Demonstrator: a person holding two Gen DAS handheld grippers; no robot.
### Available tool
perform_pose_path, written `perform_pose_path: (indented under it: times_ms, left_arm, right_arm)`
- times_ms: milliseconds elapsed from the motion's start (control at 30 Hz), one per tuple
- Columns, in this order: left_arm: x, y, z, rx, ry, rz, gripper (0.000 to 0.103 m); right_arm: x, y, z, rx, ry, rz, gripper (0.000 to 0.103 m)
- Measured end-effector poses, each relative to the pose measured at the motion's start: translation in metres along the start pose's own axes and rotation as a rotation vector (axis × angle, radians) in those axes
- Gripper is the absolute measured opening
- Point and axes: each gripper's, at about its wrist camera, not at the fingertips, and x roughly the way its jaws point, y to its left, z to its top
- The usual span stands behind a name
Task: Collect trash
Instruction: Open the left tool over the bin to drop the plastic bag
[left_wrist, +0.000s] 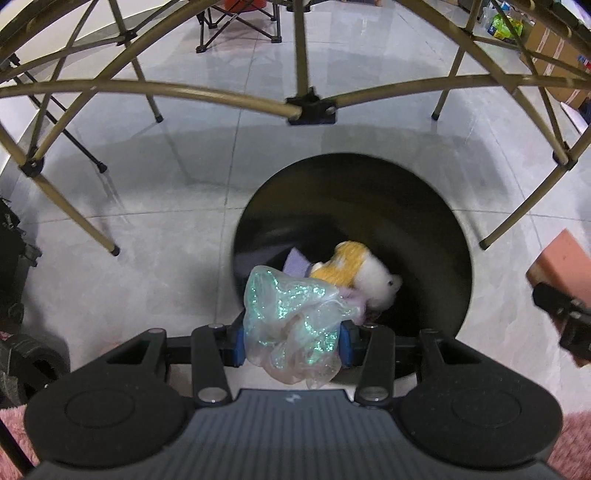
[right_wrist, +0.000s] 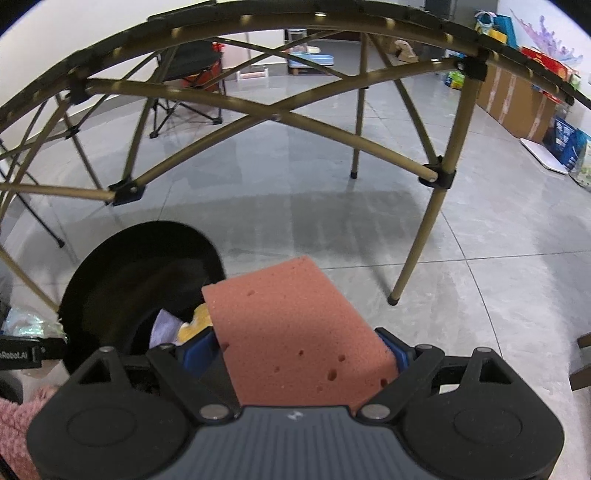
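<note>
My left gripper (left_wrist: 291, 341) is shut on a crumpled clear plastic wrapper with green glitter (left_wrist: 291, 321) and holds it over the near rim of a round black bin (left_wrist: 436, 221). Inside the bin lie a yellow and white soft lump (left_wrist: 358, 273) and a lilac scrap (left_wrist: 297, 262). My right gripper (right_wrist: 295, 354) is shut on a pink sponge block (right_wrist: 291, 325), held to the right of the bin (right_wrist: 110, 273). The sponge and right gripper show at the right edge of the left wrist view (left_wrist: 561, 266). The wrapper shows at the left edge of the right wrist view (right_wrist: 29, 325).
A folding table's gold metal legs and cross bars (left_wrist: 303, 55) (right_wrist: 424, 236) stand over and around the bin on grey floor tiles. A folding chair (right_wrist: 192, 77) stands behind. Cardboard boxes (right_wrist: 517, 99) line the right wall. Pink fluffy fabric (right_wrist: 14, 417) lies at the near left.
</note>
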Motion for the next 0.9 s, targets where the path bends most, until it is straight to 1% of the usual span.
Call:
perform_pose_path:
  times_ms: [233, 433, 633, 733, 833, 867, 900]
  left_arm:
    - [0.008, -0.023, 0.018, -0.034, 0.024, -0.037, 0.045]
    - [0.017, -0.041, 0.031, -0.046, 0.025, -0.035, 0.045]
    - [0.026, -0.051, 0.038, -0.053, 0.053, -0.035, 0.046]
    - [0.031, -0.054, 0.039, -0.051, 0.064, -0.030, 0.049]
    - [0.033, -0.055, 0.040, -0.052, 0.072, -0.020, 0.054]
    - [0.034, -0.056, 0.040, -0.052, 0.076, -0.021, 0.059]
    - [0.035, -0.055, 0.040, -0.055, 0.080, -0.021, 0.068]
  right_arm:
    - [0.014, -0.020, 0.004, 0.053, 0.009, -0.035, 0.089]
    - [0.017, -0.036, 0.000, 0.094, 0.018, -0.052, 0.089]
    - [0.022, -0.045, -0.003, 0.111, 0.032, -0.069, 0.089]
    - [0.024, -0.046, -0.004, 0.111, 0.039, -0.069, 0.089]
    - [0.024, -0.046, -0.005, 0.103, 0.042, -0.070, 0.089]
    - [0.024, -0.046, -0.005, 0.100, 0.042, -0.069, 0.089]
    - [0.024, -0.046, -0.005, 0.099, 0.042, -0.070, 0.089]
